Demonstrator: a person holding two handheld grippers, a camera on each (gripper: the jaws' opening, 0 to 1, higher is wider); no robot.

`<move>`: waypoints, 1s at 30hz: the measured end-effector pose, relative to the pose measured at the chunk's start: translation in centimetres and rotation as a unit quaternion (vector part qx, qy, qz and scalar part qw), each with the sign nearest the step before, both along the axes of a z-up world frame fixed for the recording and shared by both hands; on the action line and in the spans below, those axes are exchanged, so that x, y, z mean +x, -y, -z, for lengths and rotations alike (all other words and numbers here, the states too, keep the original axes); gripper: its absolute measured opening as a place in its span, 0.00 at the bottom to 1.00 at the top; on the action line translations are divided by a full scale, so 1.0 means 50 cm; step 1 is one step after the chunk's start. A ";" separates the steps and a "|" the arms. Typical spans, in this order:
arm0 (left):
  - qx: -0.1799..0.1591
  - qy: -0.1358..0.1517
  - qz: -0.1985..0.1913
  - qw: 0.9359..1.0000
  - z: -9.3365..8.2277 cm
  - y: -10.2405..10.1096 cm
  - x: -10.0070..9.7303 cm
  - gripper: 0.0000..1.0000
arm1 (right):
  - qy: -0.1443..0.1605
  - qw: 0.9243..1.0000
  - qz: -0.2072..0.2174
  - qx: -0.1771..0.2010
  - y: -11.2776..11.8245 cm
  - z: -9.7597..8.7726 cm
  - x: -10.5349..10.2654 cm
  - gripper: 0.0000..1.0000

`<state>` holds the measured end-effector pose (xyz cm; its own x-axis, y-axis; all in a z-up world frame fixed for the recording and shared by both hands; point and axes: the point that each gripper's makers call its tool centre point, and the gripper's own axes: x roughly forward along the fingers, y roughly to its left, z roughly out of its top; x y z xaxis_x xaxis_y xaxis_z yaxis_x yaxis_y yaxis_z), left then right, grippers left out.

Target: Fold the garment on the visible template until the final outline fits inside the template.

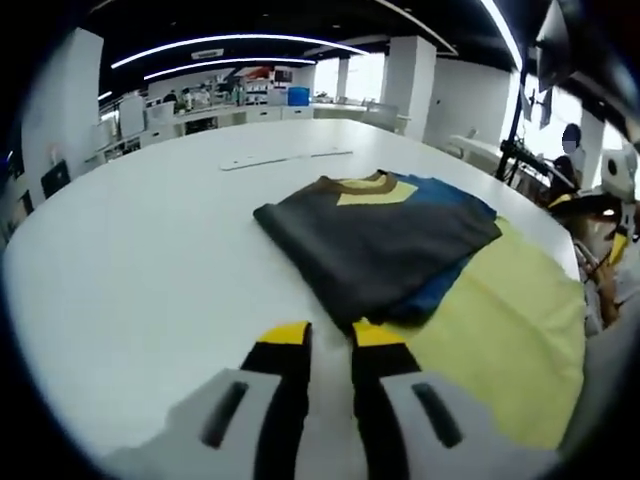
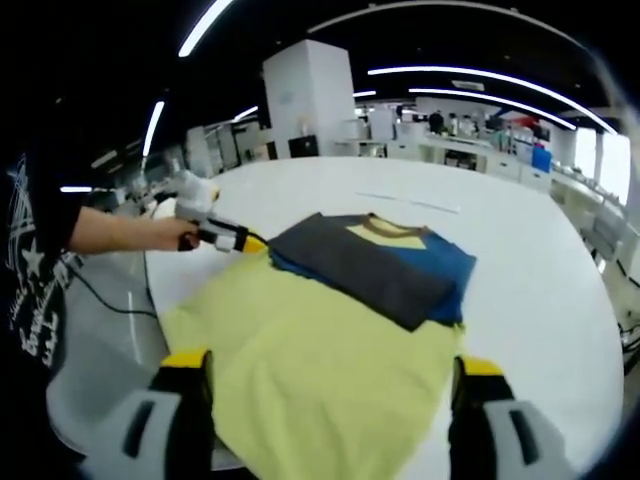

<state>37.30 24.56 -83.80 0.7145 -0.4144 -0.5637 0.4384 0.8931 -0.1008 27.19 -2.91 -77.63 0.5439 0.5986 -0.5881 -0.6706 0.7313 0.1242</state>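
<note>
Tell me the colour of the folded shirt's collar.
Brown collar with a yellow panel beneath, on the grey and blue shirt; clearest in the left gripper view.

Folded dark grey and blue T-shirt (image 1: pixel 385 245) lies on the pale yellow rectangular template sheet (image 1: pixel 505 330), at the sheet's far end in the right gripper view; its collar points away from that camera. Sheet lies flat on the round white counter (image 1: pixel 150 260), reaching the counter's near edge in the right gripper view. Left tongs (image 1: pixel 330 335) sit just before the shirt's near corner, beside the sheet's edge. Thin white flat strip (image 1: pixel 285 158) lies on the counter beyond the shirt, well apart.
</note>
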 end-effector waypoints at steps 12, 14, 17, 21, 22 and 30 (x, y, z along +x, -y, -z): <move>-0.018 -0.023 -0.016 0.999 0.007 -0.002 -0.003 0.00 | 0.001 1.000 0.006 0.002 0.006 0.003 0.002 1.00; -0.007 -0.020 -0.013 1.000 0.005 -0.009 -0.002 0.00 | 0.000 1.000 0.007 0.002 0.007 0.004 0.002 1.00; 0.021 -0.017 -0.007 1.000 0.006 -0.021 -0.002 0.00 | -0.002 1.000 0.007 0.000 0.008 0.006 0.001 1.00; 0.044 -0.010 -0.002 0.999 0.002 -0.025 -0.001 0.00 | -0.002 1.000 0.008 0.002 0.009 0.006 0.002 1.00; 0.057 -0.009 0.000 0.998 0.003 -0.027 -0.001 0.00 | -0.001 1.000 0.007 0.002 0.008 0.006 0.002 1.00; 0.099 -0.007 0.002 0.995 0.009 -0.052 0.008 0.00 | 0.000 1.000 0.008 0.002 0.004 0.002 -0.001 1.00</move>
